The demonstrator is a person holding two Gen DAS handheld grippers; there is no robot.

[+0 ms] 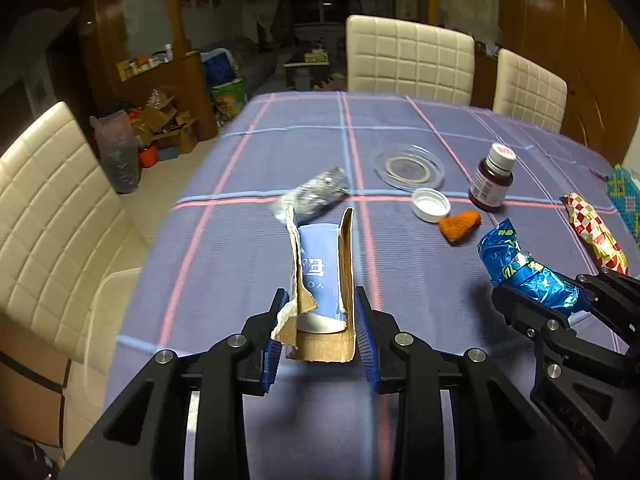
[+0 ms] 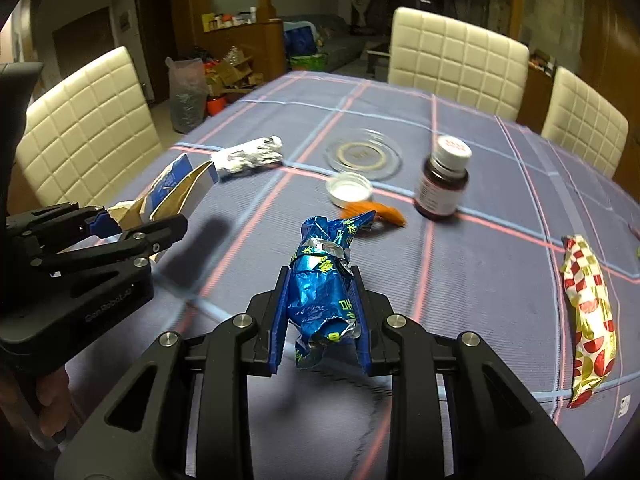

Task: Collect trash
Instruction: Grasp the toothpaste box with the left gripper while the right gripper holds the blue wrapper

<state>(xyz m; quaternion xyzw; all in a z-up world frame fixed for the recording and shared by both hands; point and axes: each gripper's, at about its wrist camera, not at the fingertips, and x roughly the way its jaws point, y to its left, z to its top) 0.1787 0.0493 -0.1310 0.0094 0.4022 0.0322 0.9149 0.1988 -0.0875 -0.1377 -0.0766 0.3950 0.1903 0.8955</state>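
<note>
**A:** Trash was what both hands already carried, wasn't it? Start with the big things

**B:** Widest was the bench [image 1: 280, 152], under a lilac checked cloth, with cream chairs [image 1: 408, 56] round it. Both grippers hung above its near edge, side by side, pointing down and away from the person

**A:** And the load?

**B:** The left gripper [image 1: 320, 320] had its fingers clamped on a torn cardboard box [image 1: 322, 280] with a blue label; the box's long axis ran straight out along the fingers, away from the camera. The right gripper [image 2: 320, 320] was pressed shut on a crumpled blue foil wrapper [image 2: 324, 280], lying the same way, lengthwise between the pads

**A:** What was left down there?

**B:** A red-and-gold wrapper [image 2: 588, 312] lay well to the right of the right gripper, lengthwise toward the person, so that hand was nearer. A silver foil wad [image 1: 316, 194] lay ahead of the left. Smaller: a brown bottle [image 2: 440, 180], a glass dish [image 2: 364, 156], a white cap [image 2: 348, 190], an orange scrap [image 1: 460, 226]

**A:** So neither could pick more?

**B:** I'd judge not; both were full and had to unload first
</note>
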